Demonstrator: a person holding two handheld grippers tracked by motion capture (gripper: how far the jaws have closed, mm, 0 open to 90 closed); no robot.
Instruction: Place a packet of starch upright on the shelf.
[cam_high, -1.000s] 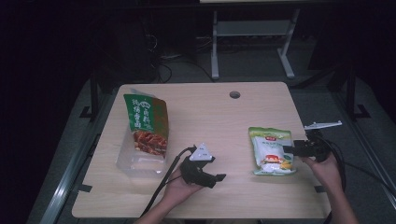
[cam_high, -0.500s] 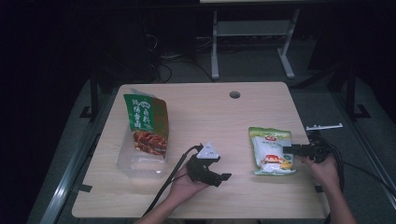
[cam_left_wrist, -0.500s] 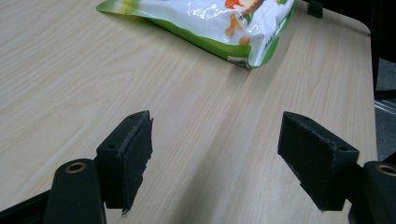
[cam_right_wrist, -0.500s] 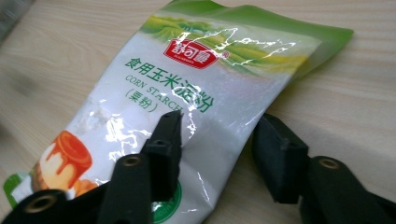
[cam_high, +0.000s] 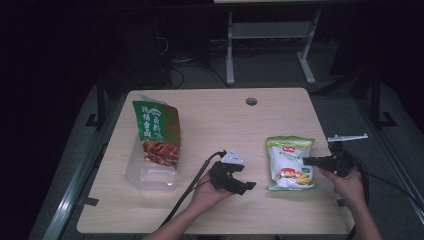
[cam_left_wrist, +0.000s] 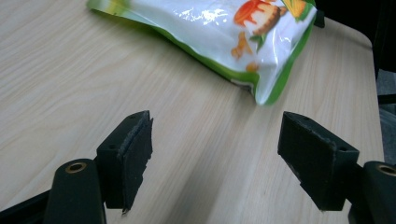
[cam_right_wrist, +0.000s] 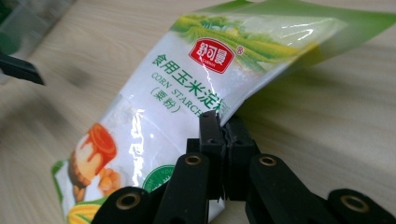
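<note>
A white and green corn starch bag (cam_high: 289, 162) lies flat at the table's right. My right gripper (cam_high: 306, 160) comes in from the right; its jaws have just been closing and now pinch the bag's right edge (cam_right_wrist: 187, 88) between the pads (cam_right_wrist: 212, 133). My left gripper (cam_high: 247, 186) rests low on the table just left of the bag, jaws wide open with nothing between them. In the left gripper view, the bag's lower corner (cam_left_wrist: 224, 28) lies a short way ahead of the open left gripper (cam_left_wrist: 219, 154).
A green snack bag (cam_high: 156, 131) leans in a clear plastic box (cam_high: 150, 172) at the table's left. A round cable hole (cam_high: 251, 101) sits near the far edge. Bare wood (cam_high: 225, 130) stretches between the two bags.
My right gripper's jaws have closed onto the bag's edge. The left gripper has slid a little to the right, toward the bag.
</note>
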